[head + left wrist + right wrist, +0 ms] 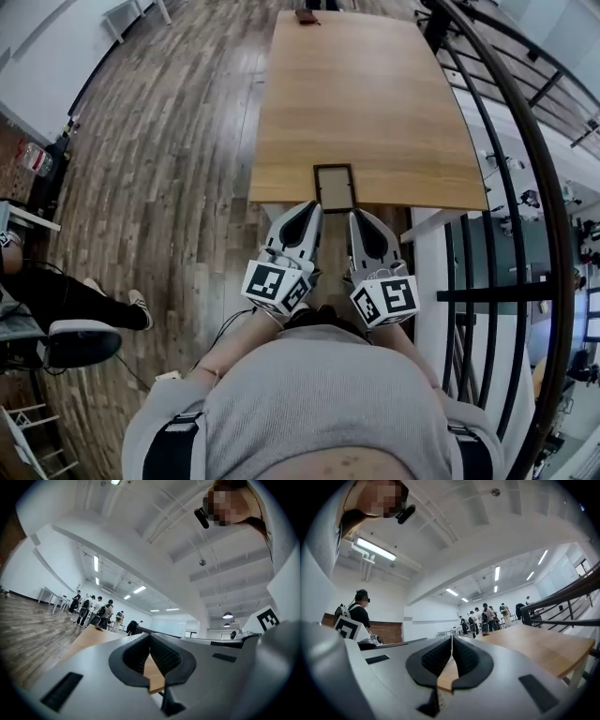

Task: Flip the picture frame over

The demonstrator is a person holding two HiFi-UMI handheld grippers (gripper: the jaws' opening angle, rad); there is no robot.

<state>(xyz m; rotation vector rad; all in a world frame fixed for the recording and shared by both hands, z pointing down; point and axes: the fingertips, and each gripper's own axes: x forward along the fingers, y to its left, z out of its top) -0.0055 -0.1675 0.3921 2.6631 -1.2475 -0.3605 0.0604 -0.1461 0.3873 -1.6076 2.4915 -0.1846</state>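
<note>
A small picture frame [335,187] with a dark border and a pale inside lies flat at the near edge of the long wooden table [366,103]. Just short of that edge, both grippers point level toward it. The left gripper [314,208] is below and left of the frame, the right gripper [354,217] below and right of it. In the left gripper view the left gripper [150,635] has its jaws together at the tips with nothing held. The right gripper [452,638] looks the same in the right gripper view. Neither gripper view shows the frame.
A black metal railing [525,187] curves along the table's right side. A small dark object [307,16] sits at the table's far end. A seated person's legs [84,305] are at the left on the wooden floor. Several people [93,609] stand far off.
</note>
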